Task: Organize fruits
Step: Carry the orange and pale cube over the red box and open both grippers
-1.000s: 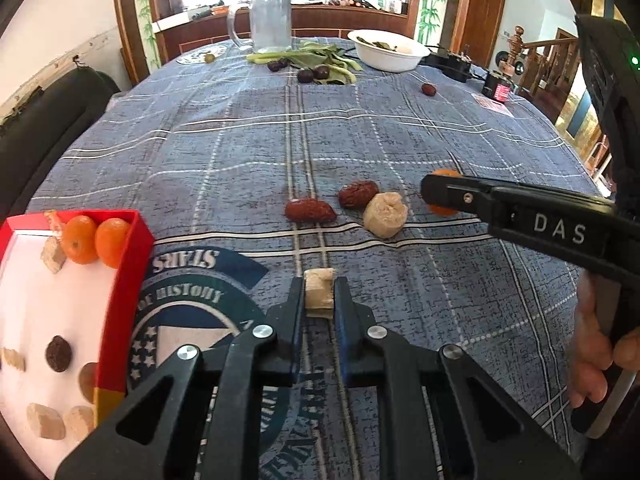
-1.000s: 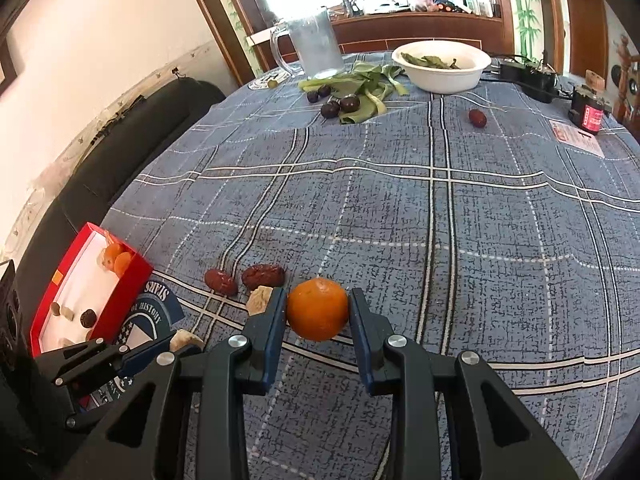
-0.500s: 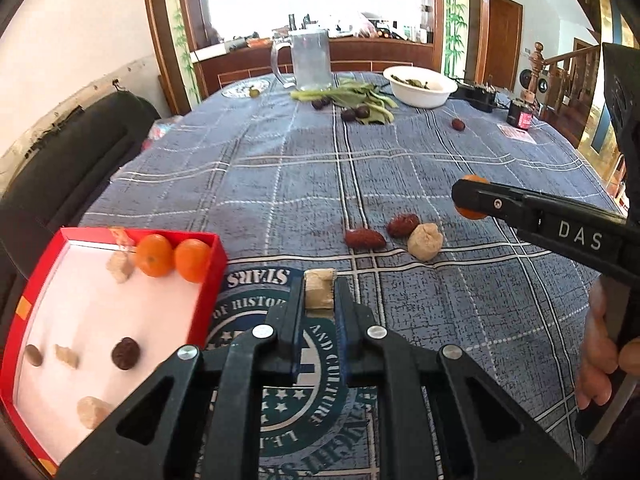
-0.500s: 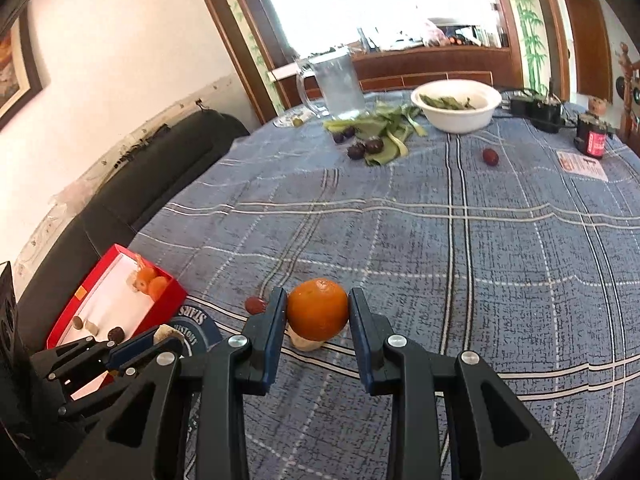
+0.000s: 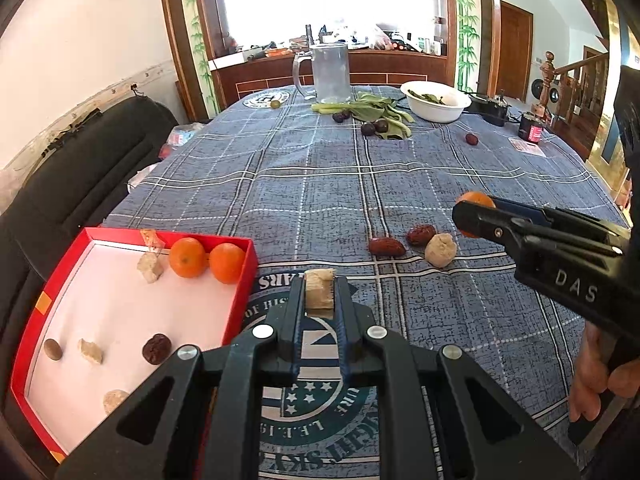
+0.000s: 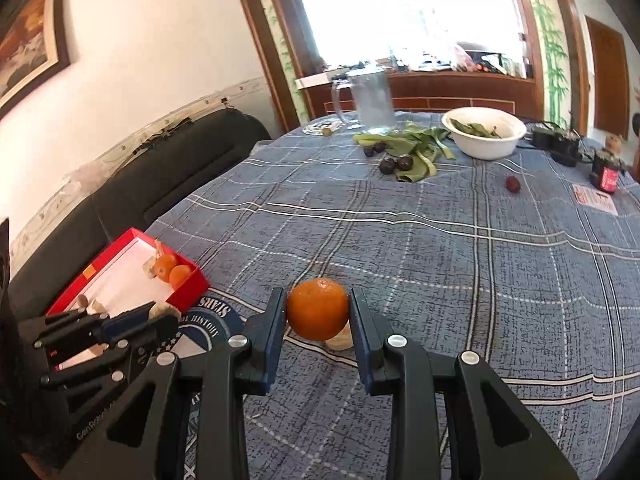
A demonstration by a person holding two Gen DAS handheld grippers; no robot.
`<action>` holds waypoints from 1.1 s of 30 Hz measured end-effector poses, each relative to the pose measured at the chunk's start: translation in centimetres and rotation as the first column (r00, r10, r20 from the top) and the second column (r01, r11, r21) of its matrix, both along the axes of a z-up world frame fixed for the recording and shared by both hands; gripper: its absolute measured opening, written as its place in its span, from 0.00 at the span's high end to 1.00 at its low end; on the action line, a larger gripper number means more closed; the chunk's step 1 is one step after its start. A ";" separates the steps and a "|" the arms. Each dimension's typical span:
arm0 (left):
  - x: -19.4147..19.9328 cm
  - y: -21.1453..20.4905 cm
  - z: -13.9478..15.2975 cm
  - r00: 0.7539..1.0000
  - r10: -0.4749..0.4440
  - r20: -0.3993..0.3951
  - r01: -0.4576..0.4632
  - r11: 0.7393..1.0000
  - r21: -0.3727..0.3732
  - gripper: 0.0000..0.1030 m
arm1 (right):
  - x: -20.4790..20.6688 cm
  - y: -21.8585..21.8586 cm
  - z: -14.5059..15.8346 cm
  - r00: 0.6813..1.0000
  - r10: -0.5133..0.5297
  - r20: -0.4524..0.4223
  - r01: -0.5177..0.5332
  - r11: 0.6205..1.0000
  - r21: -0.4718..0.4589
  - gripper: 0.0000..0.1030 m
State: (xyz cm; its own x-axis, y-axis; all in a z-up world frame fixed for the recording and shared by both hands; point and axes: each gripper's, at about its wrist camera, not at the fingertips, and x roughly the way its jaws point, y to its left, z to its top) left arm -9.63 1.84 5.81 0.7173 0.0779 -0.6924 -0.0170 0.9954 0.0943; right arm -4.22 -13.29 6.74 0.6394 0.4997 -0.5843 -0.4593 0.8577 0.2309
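Right now your left gripper has its fingers narrowed on a pale beige chunk, held above the cloth just beside the near right wall of the red box. Your right gripper grips an orange firmly between both fingers, lifted clear of the table, with a pale lump on the cloth directly below it.

Inside the box you already have 2 oranges touching each other against the far wall, a beige piece next to them, and several small dark and pale pieces nearer you. On the cloth between your grippers lie 2 red dates and the pale lump, close together.

Farther off sit dark plums on green leaves, a white bowl, a lone date and a glass mug.

This looks like the carrying step: both loads are lifted and none is released. Next, swing left over the box. The left piece has the shorter trip, so drop it first near the other pale pieces, then bring the orange across beside the 2 already there, lowering it before you release so it does not roll.
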 end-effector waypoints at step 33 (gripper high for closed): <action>-0.2 1.8 -1.5 0.998 0.041 -0.038 -0.042 0.999 -0.012 0.85 | -0.4 1.2 -0.6 0.999 0.006 0.046 -0.002 0.995 -0.102 0.71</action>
